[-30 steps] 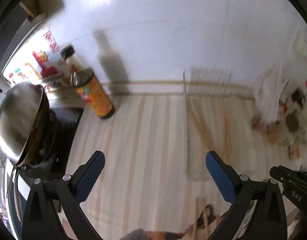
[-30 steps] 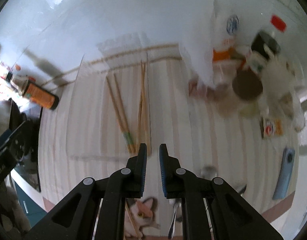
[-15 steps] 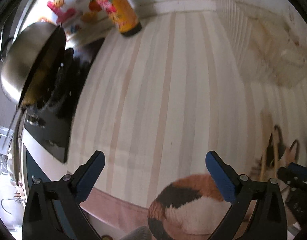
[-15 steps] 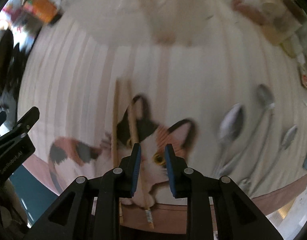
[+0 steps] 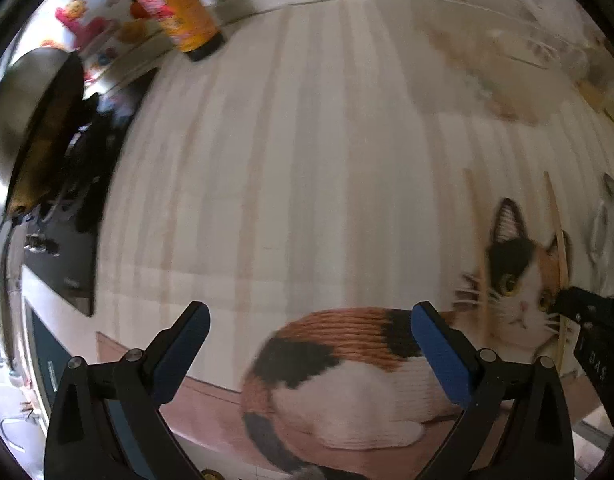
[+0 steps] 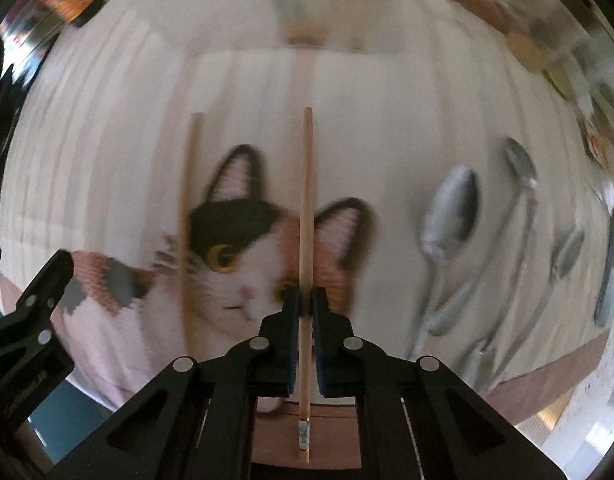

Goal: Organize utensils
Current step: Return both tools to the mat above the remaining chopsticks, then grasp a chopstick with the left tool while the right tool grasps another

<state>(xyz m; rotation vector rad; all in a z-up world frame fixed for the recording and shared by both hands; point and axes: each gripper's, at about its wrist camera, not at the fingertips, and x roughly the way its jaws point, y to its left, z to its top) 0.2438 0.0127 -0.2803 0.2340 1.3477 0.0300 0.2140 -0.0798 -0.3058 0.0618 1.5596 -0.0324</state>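
Two wooden chopsticks lie on a striped mat with a cat picture. One chopstick runs between the fingers of my right gripper, whose jaws stand narrowly apart on either side of it; I cannot tell whether they pinch it. The other chopstick lies to its left. Several metal spoons lie to the right on the mat. My left gripper is open and empty above the cat picture. Both chopsticks and the right gripper's body show at the right in the left wrist view.
An orange bottle stands at the far left by the wall. A steel wok sits on a black stove at the left. Blurred clutter lies at the far right. The mat's front edge meets the counter edge.
Both grippers have tilted down and pulled back toward the cat picture. My right gripper has come down around one chopstick. My left gripper has stayed open.
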